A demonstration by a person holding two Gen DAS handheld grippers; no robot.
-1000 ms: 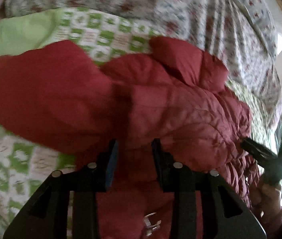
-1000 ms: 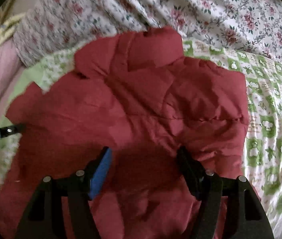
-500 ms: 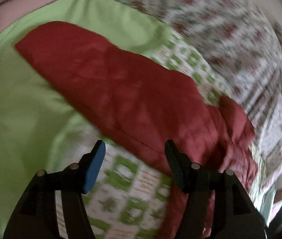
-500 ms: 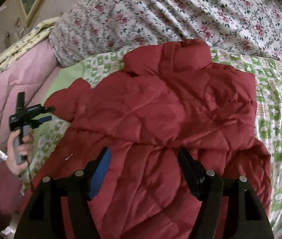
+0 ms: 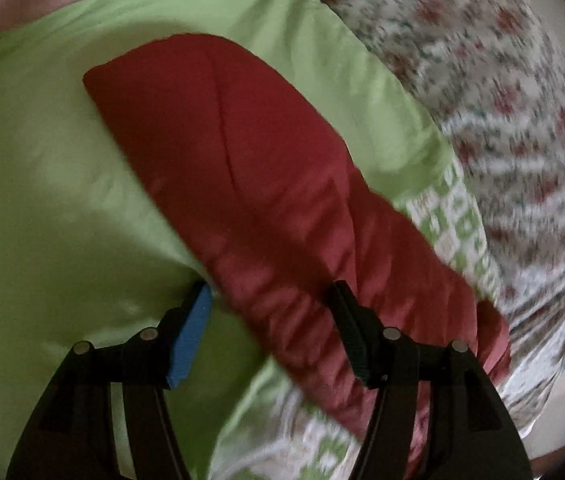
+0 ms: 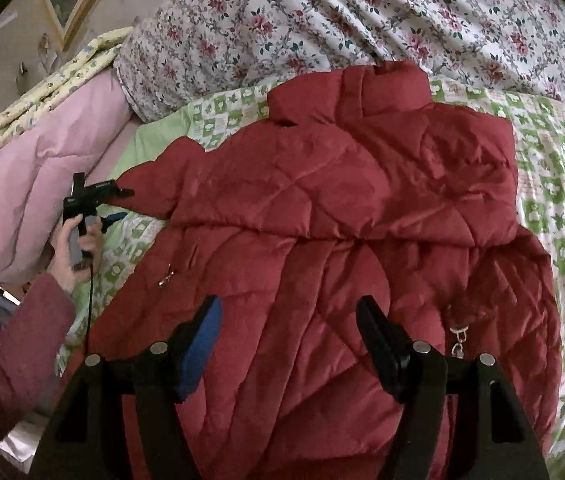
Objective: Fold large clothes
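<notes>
Broadly, a bed fills both views, dressed in layers. A green-and-white patterned sheet (image 6: 562, 208) with small cloud and star motifs covers the mattress, and at its 10 o'clock end it gives way to a plain lime-green panel (image 5: 54, 184). Behind it, from 11 to 2 o'clock in the right wrist view, lies a bulky floral duvet (image 6: 382, 12) with red roses on white. At 9 o'clock a pink quilt (image 6: 22, 184) is heaped up, with a folded yellow printed blanket (image 6: 42, 92) on top of it. Beyond that, at 10 to 11 o'clock, is a pale wall with a wood-framed picture or mirror (image 6: 78, 4).

The red quilted jacket (image 6: 342, 240) lies spread on the patterned sheet, collar toward 12 o'clock near the duvet and hem toward 6 o'clock. One sleeve (image 5: 242, 168) reaches out to 9 o'clock over the plain green panel.

The right gripper (image 6: 288, 344) hovers over the lower body of the jacket, jaws wide apart and gripping nothing. The left gripper (image 5: 270, 320) sits at the sleeve, jaws parted; the sleeve's gathered cuff end runs between them, and the pads do not appear to press on it, though that view is blurred. In the right wrist view a hand (image 6: 74, 248) in a dark red cuff holds the left gripper at 9 o'clock.
</notes>
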